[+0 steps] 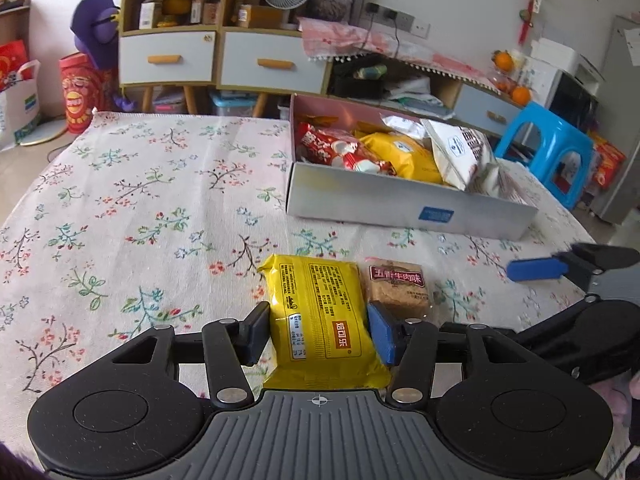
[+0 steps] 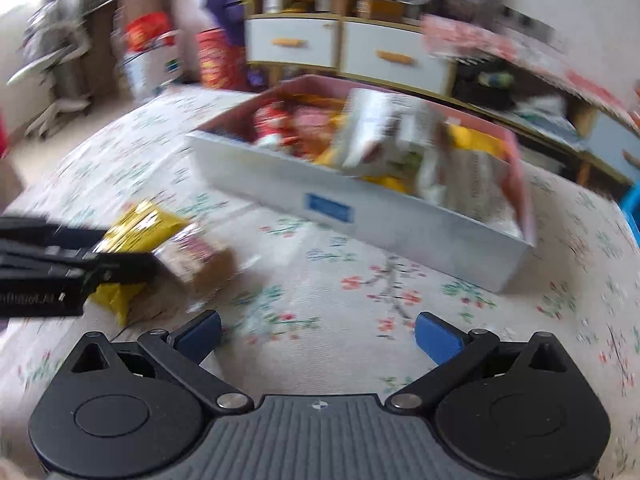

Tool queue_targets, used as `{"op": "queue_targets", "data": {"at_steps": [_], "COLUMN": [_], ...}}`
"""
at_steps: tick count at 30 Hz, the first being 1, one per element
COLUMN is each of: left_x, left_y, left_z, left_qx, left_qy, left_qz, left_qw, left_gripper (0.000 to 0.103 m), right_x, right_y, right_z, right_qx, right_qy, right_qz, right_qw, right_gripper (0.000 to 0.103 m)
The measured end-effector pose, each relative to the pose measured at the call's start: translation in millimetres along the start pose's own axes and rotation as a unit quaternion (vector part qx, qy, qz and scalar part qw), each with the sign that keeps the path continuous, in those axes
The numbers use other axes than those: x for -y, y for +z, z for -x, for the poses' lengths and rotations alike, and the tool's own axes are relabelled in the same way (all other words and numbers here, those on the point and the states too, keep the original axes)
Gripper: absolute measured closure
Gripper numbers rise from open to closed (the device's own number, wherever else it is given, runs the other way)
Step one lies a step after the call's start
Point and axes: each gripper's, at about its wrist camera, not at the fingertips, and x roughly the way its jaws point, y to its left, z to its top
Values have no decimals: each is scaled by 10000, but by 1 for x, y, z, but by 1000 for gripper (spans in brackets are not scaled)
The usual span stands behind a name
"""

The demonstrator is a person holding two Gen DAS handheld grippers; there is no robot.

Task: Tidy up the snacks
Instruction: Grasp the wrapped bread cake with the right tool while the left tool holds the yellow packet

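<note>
In the left wrist view a yellow snack packet [image 1: 320,304] lies on the flowered tablecloth [image 1: 140,200]. My left gripper [image 1: 320,328] is shut on it, one pad against each long side. A small brown packet [image 1: 398,284] sits right beside it, touching the right pad [image 1: 382,334]. Behind stands a grey cardboard box [image 1: 400,204] with several snack bags inside. The right wrist view is blurred. There my right gripper [image 2: 318,334] is open over bare cloth, with nothing between its fingers. It is in front of the box [image 2: 360,208] and to the right of the yellow packet [image 2: 140,224].
A blue plastic stool [image 1: 548,148] stands beyond the table's right edge. Cabinets with drawers [image 1: 272,64] line the far wall. One blue pad of the right gripper [image 1: 536,270] reaches in from the right in the left wrist view.
</note>
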Motion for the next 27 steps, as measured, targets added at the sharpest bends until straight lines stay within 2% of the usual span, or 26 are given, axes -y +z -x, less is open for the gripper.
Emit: {"op": "queue_targets", "data": {"at_steps": [6,13,18,24,27], "left_x": [-4,-6,-7,-10,-11], "left_y": [-5,-6,-6,-5,-5], "left_z": [8,9,8,8,8], "left_qx": [-50,-72,-37,5,25], "left_qy": [86,141,171,170,149], "left_qz": [-79,-49,-42,20,79], "left_qw": [9999,9999,9998,9999,9999], "left_gripper": [50,54,55,55,55], "right_x": [-18,-35,-43,-42,-45], "right_y": [4,11,14,14,13], "right_z": [-3,-10,-11,-10,-7], "right_qx": [86,264,405,500,547], "right_qy": [417,841,908,1152,1260], "right_qz": [538,904,1092,1078,1130], "right_qw": [9976,9920,9890,9862,9840], "right_gripper": [10,10,17,39,55]}}
